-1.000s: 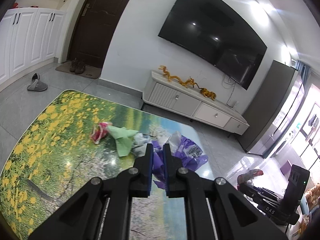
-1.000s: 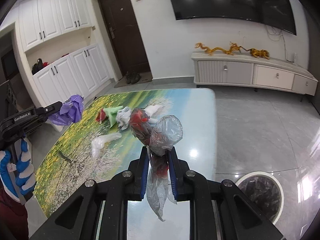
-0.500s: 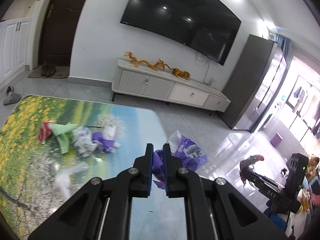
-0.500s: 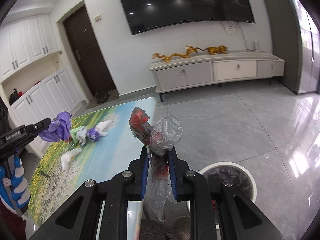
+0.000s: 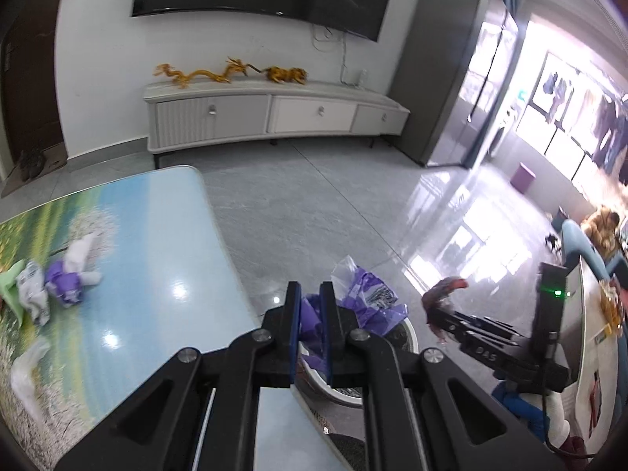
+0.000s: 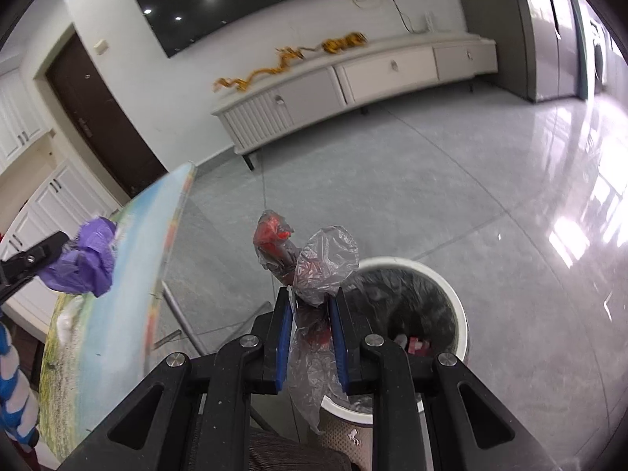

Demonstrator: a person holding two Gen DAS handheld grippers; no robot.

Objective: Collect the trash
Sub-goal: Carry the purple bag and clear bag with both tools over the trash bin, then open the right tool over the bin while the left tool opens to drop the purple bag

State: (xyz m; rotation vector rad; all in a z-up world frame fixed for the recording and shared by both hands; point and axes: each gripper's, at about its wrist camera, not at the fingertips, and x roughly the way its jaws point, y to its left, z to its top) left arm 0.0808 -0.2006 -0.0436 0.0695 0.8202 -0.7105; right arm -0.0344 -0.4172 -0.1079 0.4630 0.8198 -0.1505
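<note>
Clamping a crumpled purple plastic wrapper (image 5: 365,298) left and a clear bag with red scraps (image 6: 314,271) right, my jaws aim both at the white round bin (image 6: 459,306).

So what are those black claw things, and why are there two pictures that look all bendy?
No robot here: a person holds a black pincher in each hand, and each pincher has a small camera with a wide, round lens looking along its two fingers. That bends the room.

One picture is from the left gripper. It is shut on a crumpled purple wrapper. The other is from the right gripper, shut on a clear plastic bag with something red inside.

Each camera also sees the other pincher off to the side.

On the table, which has a flower-field picture on top, more trash waits: a purple and white clump, a green scrap and a white piece.

Below the right gripper stands a white bin with a dark liner.
</note>
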